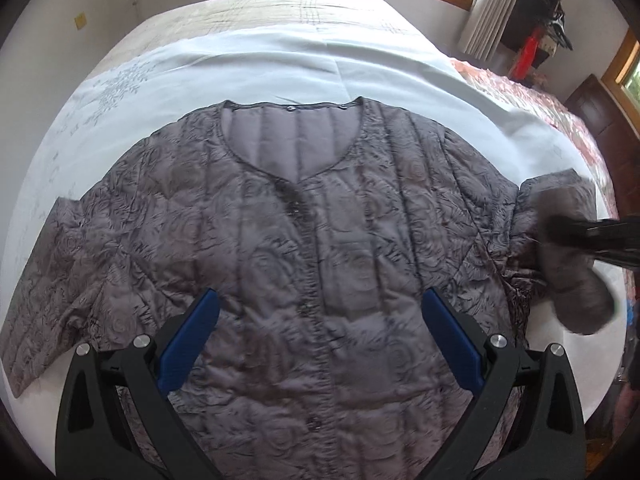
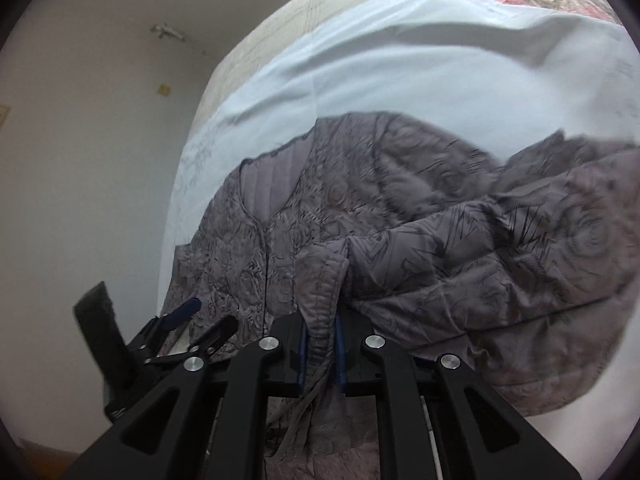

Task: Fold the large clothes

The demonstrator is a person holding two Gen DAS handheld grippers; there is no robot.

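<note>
A grey quilted jacket [image 1: 312, 248] with a rose pattern lies front up on a pale blue sheet [image 1: 280, 64], buttoned, neckline away from me. My left gripper [image 1: 320, 320] is open and empty, hovering over the jacket's lower front. My right gripper [image 2: 320, 344] is shut on the jacket's right sleeve [image 2: 320, 292] and holds it lifted and bunched over the body. In the left wrist view the right gripper [image 1: 560, 232] shows blurred at the right edge with the sleeve [image 1: 576, 288] hanging from it. The left sleeve [image 1: 48, 288] lies spread flat.
The sheet covers a bed; a floral red bedspread [image 1: 532, 100] shows at the right. A wall [image 2: 80, 160] runs along the bed's left side. A window with curtain [image 1: 492, 4], a dark stand with a red object [image 1: 528, 52] and a wooden cabinet [image 1: 600, 120] stand beyond.
</note>
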